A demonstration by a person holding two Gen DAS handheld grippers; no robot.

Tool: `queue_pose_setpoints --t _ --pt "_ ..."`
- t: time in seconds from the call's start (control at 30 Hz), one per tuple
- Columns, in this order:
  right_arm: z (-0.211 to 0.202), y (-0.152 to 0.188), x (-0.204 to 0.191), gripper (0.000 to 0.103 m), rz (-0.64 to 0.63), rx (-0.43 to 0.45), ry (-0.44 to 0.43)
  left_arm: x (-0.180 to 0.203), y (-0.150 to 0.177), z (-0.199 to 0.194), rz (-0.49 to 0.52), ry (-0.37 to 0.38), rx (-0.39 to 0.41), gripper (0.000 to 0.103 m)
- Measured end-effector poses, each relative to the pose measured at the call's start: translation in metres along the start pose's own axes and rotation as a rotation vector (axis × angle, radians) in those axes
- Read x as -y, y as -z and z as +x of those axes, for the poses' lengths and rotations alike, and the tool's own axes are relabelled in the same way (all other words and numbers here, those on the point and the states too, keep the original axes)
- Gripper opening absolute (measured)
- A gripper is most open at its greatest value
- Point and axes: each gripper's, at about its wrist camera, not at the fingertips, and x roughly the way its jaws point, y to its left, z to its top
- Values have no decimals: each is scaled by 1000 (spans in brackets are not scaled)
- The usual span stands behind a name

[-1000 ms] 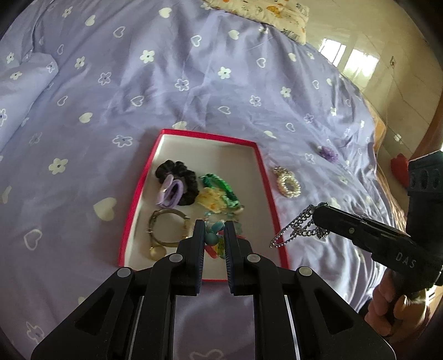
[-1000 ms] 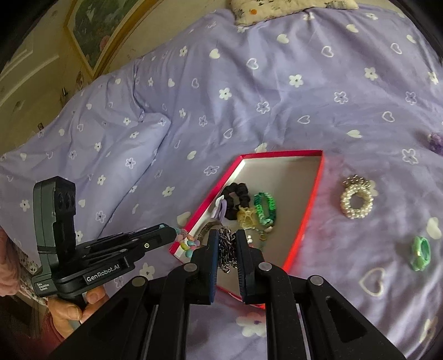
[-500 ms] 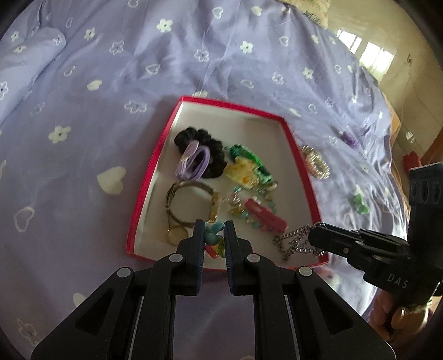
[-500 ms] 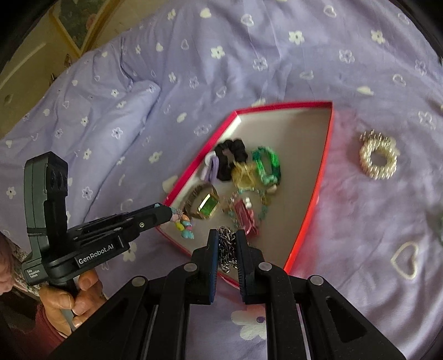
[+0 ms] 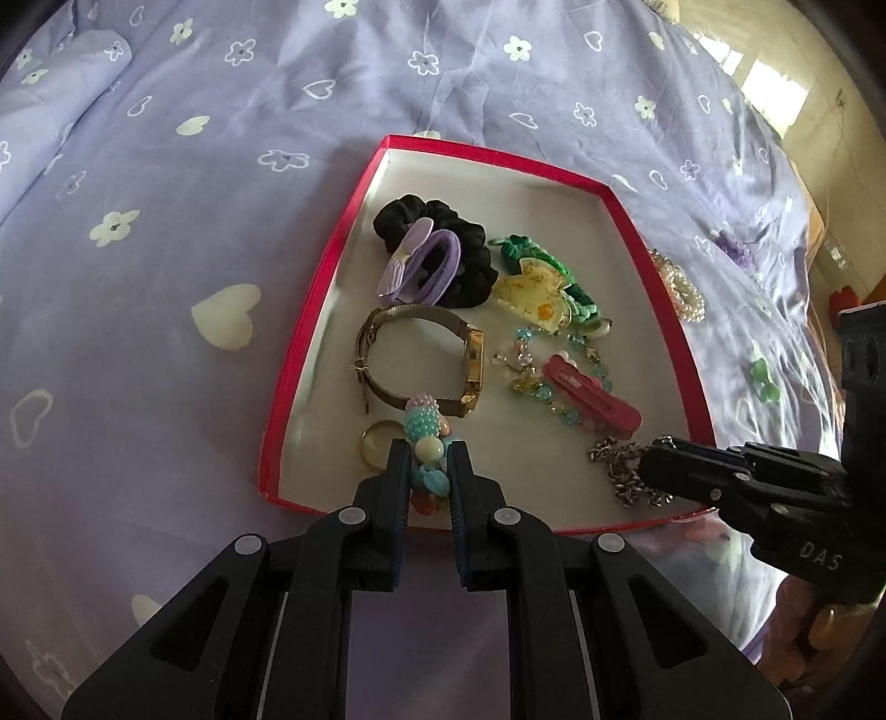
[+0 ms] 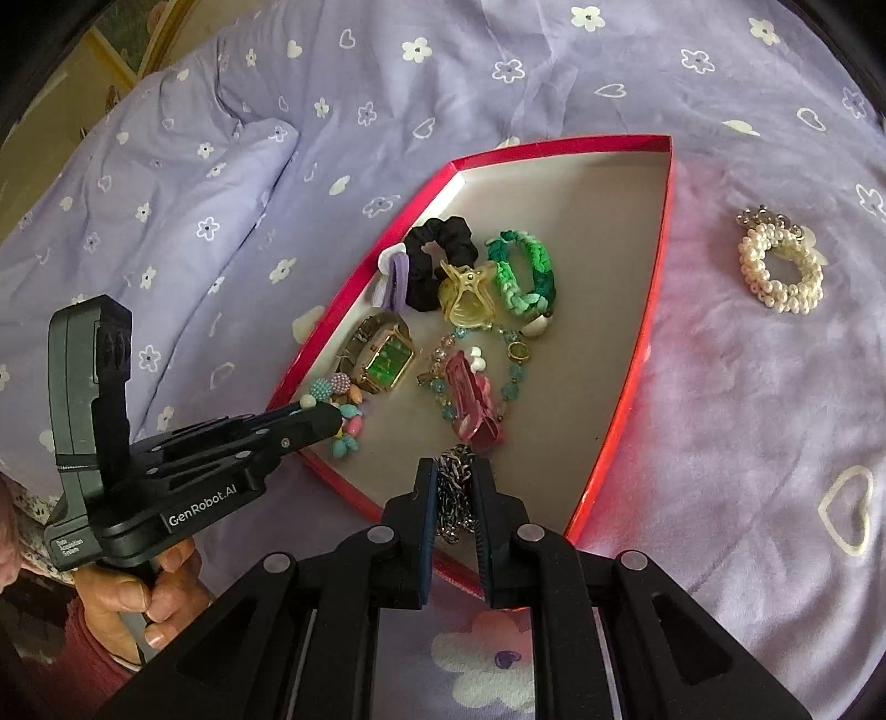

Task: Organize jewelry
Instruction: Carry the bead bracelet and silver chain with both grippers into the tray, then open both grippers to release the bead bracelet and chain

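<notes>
Lilac flowered bedding point(image 5: 232, 183) carries the red-rimmed tray point(image 5: 299, 354). Left gripper point(image 5: 427, 462) pinches a pastel bead bracelet point(image 5: 423, 426) at the tray's 7 o'clock; right gripper point(image 6: 455, 487) pinches a silver chain point(image 6: 455, 471) at 5 o'clock. Both placements seem underway; next, each needs lowering and releasing inside the rim.

A bed point(image 5: 183, 210) fills both views, covered in a lilac sheet point(image 6: 498, 72) printed with white flowers and hearts. A pillow point(image 6: 183, 221) in the same print lies at the left of the right-wrist view. Behind it, a framed picture point(image 6: 133, 50) hangs on a yellowish wall. Past the bed's right edge, a glossy tiled floor point(image 5: 786, 83) catches window light.
</notes>
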Motion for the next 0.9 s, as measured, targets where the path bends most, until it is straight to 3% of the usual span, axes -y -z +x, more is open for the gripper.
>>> queue_pose_setpoints --t 0.6,0.77,0.9 --pt "0 -2 -1 16 3 -1 -3 0 -2 -1 -3 -20 -7 12" --pt "-5 -1 0 16 6 10 -8 1 -3 -1 -2 -27 -8 17" --pt "-9 -1 0 17 9 21 -8 3 -3 -2 3 -37 -4 28"
